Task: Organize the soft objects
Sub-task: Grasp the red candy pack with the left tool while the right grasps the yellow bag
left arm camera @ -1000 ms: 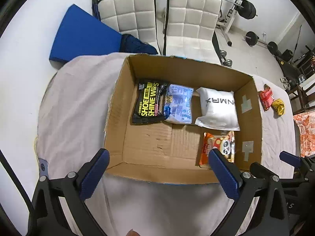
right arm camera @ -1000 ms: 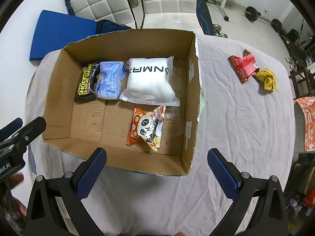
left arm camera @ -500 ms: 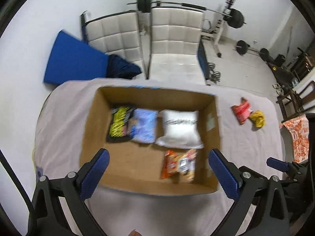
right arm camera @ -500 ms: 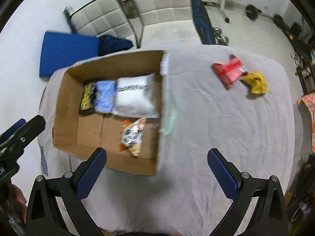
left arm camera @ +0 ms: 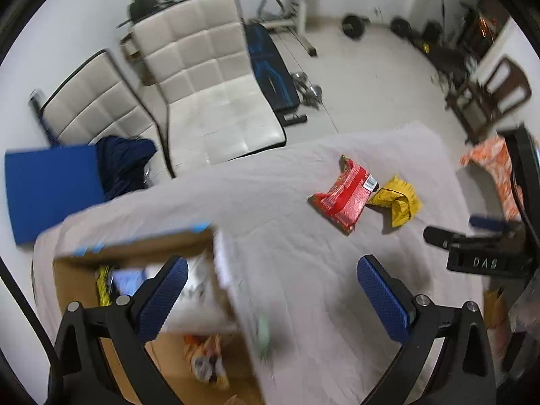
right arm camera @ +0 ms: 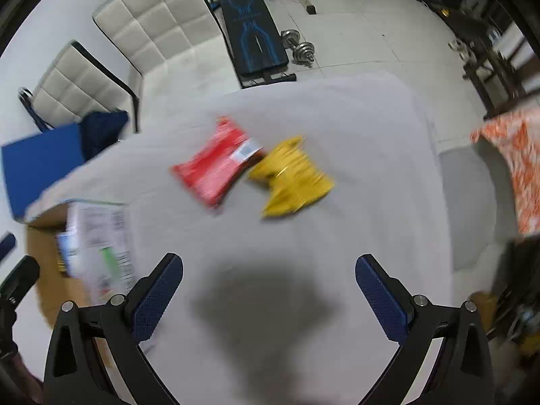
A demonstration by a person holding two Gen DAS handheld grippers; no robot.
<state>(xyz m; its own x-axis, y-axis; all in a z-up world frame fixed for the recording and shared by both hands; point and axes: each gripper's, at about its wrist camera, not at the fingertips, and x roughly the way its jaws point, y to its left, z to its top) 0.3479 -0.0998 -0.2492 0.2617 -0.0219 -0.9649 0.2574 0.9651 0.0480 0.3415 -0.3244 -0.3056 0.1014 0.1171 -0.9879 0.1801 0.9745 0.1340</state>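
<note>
Grippers, left (left arm camera: pixel 270 290) and right (right arm camera: pixel 269 287), both gaping empty, are swinging from cardboard box (left arm camera: pixel 141 249) toward red packet (right arm camera: pixel 216 165); I'm fetching it next.

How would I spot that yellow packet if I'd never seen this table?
Find the cloth-covered table, then look away from the cardboard box to the two loose packets. The yellow packet is crumpled, lying against the flatter red packet on the side farther from the box.

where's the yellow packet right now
The yellow packet lies on the grey cloth outside the cardboard box, touching the red packet's right end.
</note>
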